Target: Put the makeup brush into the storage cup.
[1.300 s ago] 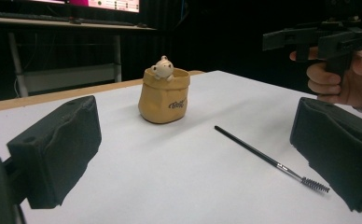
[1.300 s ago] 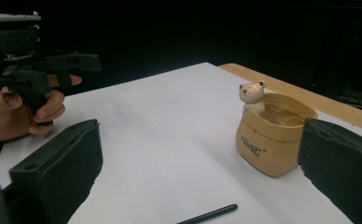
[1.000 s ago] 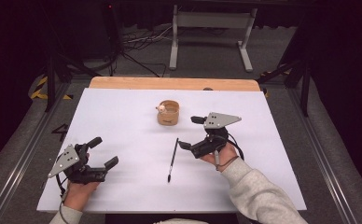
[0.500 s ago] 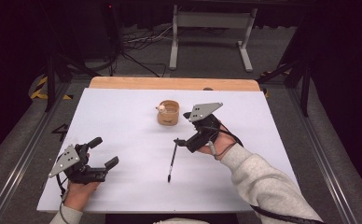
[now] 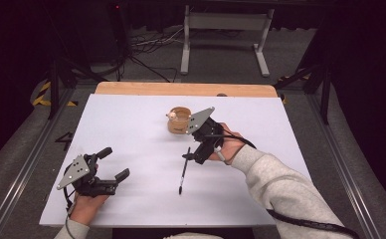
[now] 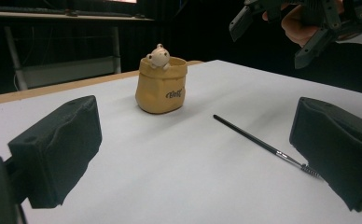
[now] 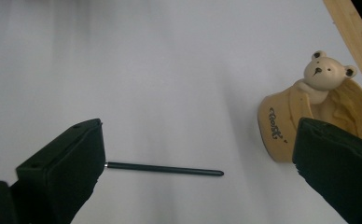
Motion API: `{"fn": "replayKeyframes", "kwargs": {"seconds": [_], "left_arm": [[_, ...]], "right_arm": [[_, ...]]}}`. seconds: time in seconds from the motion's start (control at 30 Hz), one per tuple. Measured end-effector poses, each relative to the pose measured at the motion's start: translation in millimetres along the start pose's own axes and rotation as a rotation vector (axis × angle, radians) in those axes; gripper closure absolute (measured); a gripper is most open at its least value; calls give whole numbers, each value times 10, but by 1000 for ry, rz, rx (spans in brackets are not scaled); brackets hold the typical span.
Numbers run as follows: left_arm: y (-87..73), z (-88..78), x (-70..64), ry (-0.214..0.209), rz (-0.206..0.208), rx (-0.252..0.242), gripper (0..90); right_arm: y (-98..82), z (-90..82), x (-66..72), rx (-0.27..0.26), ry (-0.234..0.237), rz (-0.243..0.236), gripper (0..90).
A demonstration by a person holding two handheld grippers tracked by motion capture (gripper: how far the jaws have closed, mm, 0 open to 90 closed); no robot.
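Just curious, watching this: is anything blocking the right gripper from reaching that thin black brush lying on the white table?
Nothing visible does. The right gripper hangs open over the brush, bare tabletop beneath. The bear pot stands off to the side.

Lab or recording studio, not a home. Dark room, grey carpet floor [image 5: 231, 64], cables [image 5: 141, 42] strewn at upper left of the frame, metal stand legs [image 5: 223, 37] at top center, desk [image 5: 131, 129] covered in plain white sheet, yellow-black hazard tape [image 5: 44, 94] at left.
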State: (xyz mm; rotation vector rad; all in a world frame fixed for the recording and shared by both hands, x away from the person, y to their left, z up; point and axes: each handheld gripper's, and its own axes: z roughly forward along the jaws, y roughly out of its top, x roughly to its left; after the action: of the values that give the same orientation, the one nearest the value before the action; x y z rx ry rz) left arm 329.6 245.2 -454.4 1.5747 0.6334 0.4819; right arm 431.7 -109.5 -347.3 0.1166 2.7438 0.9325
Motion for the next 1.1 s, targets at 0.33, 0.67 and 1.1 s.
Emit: {"fn": "replayKeyframes", "kwargs": {"seconds": [0.33,0.67,1.1], "left_arm": [[9,-6,2,1,-8,-8,31],[20,-20,13,3,-11,-15,31],[25,-29,21,1,-20,-18,31]], "right_arm": [[69,109,-17,109,27,-77,28],[126,189,-52,194,47,-148,28],[186,364,-81,281,83,-159,36]]}}
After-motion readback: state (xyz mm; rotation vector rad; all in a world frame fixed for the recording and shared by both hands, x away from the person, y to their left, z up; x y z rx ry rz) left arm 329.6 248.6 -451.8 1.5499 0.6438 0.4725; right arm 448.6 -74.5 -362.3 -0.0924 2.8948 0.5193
